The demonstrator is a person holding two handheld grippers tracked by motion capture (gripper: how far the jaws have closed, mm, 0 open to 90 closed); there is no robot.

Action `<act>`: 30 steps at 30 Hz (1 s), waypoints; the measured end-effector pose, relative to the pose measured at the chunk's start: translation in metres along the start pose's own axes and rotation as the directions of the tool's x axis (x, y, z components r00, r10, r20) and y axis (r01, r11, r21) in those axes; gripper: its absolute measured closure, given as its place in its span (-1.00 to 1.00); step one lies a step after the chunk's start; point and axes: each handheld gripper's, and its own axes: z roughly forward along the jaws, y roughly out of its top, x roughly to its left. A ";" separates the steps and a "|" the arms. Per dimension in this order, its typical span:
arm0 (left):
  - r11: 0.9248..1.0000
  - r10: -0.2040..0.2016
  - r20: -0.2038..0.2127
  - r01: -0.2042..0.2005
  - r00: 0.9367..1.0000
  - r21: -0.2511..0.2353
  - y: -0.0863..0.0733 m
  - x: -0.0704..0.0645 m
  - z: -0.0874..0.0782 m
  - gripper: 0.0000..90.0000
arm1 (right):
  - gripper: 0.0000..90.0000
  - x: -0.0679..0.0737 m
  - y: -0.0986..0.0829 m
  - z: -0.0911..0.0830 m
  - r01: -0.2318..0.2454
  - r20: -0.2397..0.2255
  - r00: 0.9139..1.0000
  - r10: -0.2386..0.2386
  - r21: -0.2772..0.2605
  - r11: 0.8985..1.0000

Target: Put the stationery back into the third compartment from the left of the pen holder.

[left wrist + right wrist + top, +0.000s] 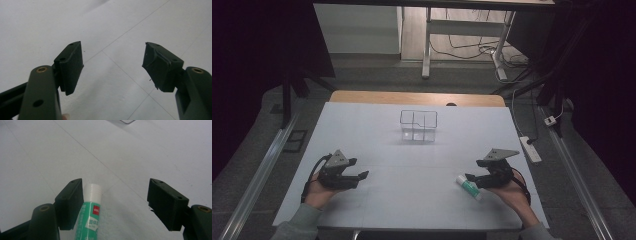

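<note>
At the near left of the white table (377,125), the left gripper (362,176) rests low in the person's hand, jaws spread wide around nothing. At the near right, the right gripper (472,178) lies level, jaws spread wide around a green-and-white glue stick (469,186) lying flat, close against one jaw.

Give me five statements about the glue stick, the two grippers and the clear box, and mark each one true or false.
1. The green and white glue stick lies on the white table between the open jaws of the right gripper. True.
2. The left gripper is shut on a pen. False: its jaws stand open with nothing between them.
3. The clear plastic divided box sits toward the far middle of the table. True.
4. The glue stick is inside the box. False: it lies on the table near the right gripper.
5. The glue stick's cap is red. False: the cap is white.
</note>
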 end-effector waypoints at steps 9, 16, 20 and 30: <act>1.000 0.001 0.004 -0.001 1.000 0.003 0.000 -0.001 0.000 -0.29 | -0.37 0.010 0.017 0.019 0.028 -0.018 1.000 -0.026 0.117 0.993; 1.000 0.002 0.005 -0.002 1.000 0.005 -0.001 -0.001 0.001 -0.30 | -0.36 0.017 0.024 0.032 0.018 -0.008 1.000 -0.017 0.228 0.974; 1.000 0.005 0.005 -0.005 1.000 0.005 -0.001 -0.001 0.001 -0.30 | -0.31 0.021 0.023 0.040 0.024 -0.001 1.000 -0.025 0.309 0.951; 1.000 0.004 0.004 -0.004 1.000 0.009 -0.001 -0.001 0.002 -0.30 | 0.07 0.028 0.023 0.052 0.053 -0.016 0.999 -0.051 0.419 0.907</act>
